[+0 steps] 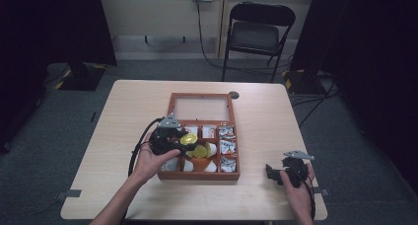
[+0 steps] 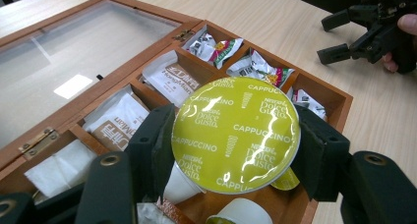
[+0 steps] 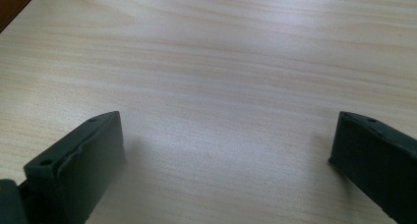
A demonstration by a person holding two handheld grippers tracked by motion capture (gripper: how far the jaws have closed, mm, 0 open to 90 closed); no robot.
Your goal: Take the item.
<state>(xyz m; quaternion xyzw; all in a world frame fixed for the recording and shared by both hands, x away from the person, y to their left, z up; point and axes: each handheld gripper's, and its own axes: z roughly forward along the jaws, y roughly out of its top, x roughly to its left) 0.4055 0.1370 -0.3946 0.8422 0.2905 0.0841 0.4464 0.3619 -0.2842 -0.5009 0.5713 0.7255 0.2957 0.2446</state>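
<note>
Hand [image 1: 150, 161] on the left reaches over the wooden box [image 1: 203, 175], its gripper [image 2: 236, 150] pinching a green-lidded capsule [image 2: 236, 134] above the compartments, while the right gripper [image 1: 276, 173], jaws spread, rests near the table's [image 1: 138, 101] right edge.

The person's left hand [image 1: 150, 158] reaches in from the near edge, forearm angled toward the far right, carrying the left gripper [image 1: 183, 142], whose two black jaws are clamped together on what they hold. At the near right, the right hand [image 1: 296, 181] rests low with the right gripper [image 1: 270, 171] pointing left, its jaws spread wide apart with nothing between them.
</note>
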